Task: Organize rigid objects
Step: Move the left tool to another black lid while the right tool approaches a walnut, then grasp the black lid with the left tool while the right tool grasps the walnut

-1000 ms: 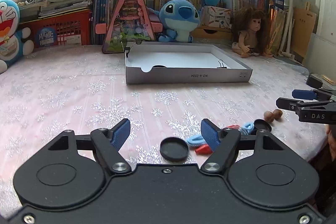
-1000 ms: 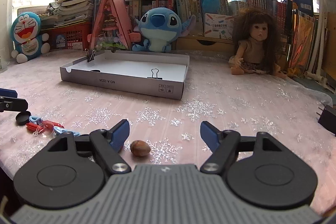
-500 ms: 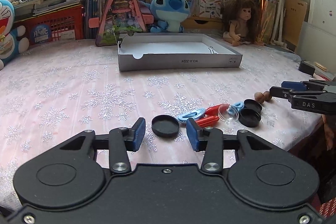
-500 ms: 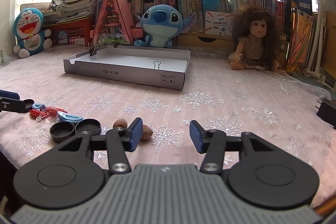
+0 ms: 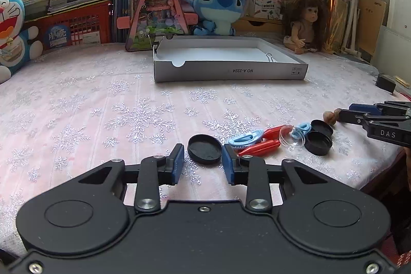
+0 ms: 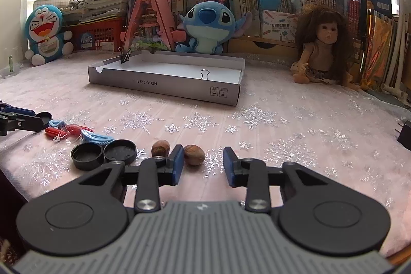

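Your left gripper and right gripper, closing but empty, flank cap and nut; clamp, then carry to far box.

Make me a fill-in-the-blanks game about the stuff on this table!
1. The black lid lies just ahead of the left gripper's blue ___.
2. The number of brown nuts in front of the right gripper is ___.
3. Inside the grey box lies one ___ clip.
4. The plush toy behind the box is coloured ___.

Missing words: fingers; two; binder; blue
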A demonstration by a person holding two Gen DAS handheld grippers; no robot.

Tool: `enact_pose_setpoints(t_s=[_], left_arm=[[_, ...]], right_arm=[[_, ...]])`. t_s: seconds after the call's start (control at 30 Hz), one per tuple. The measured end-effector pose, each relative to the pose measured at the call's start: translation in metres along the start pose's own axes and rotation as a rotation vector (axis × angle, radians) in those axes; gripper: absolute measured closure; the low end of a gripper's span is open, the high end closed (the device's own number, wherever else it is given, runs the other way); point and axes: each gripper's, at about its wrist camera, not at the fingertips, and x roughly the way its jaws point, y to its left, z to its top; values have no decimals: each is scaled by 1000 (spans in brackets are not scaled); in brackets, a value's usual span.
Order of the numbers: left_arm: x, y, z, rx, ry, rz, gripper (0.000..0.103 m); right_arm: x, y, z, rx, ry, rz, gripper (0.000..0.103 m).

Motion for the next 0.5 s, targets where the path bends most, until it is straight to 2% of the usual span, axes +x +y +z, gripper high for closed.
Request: enact_pose_setpoints(t_s=[0.5], left_arm=[[13,-2,3,-5,-5,20,73]], right_arm=[[7,4,1,1,4,-8,67]])
